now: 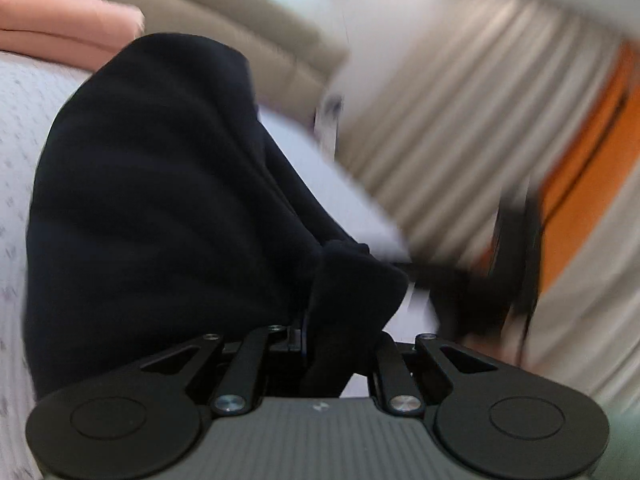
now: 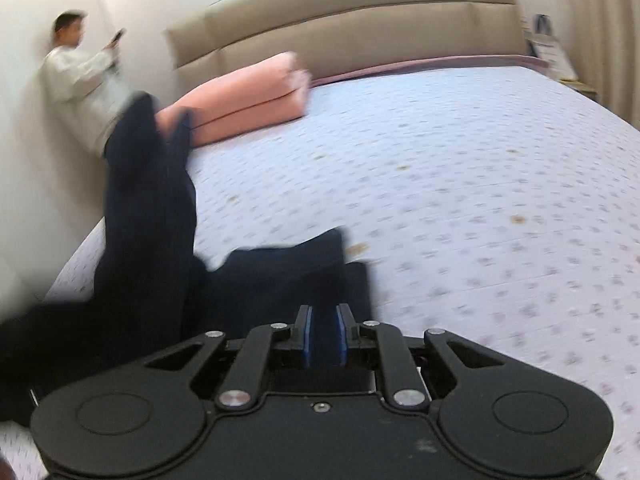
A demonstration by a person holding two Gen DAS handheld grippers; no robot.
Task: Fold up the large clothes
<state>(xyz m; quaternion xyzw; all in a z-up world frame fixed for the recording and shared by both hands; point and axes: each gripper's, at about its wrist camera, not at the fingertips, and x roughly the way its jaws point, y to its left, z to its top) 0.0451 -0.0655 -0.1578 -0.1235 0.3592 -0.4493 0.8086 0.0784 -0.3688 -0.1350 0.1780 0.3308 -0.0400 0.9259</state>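
A large dark navy garment [image 1: 160, 200] hangs lifted over the bed. My left gripper [image 1: 320, 340] is shut on a bunched edge of it, and the cloth covers the fingertips. In the right wrist view the garment [image 2: 152, 220] rises in a tall strip at the left and lies folded near the front. My right gripper [image 2: 324, 336] is shut on a fold of it, the dark cloth pinched between the blue pads [image 2: 307, 336]. Both views are motion-blurred.
The bed has a pale patterned sheet [image 2: 440, 184] and a beige padded headboard [image 2: 360, 20]. A folded pink blanket [image 2: 248, 92] lies near the headboard. A person [image 2: 80, 68] leans on the wall at the left. Curtains [image 1: 480, 100] hang beyond the bed.
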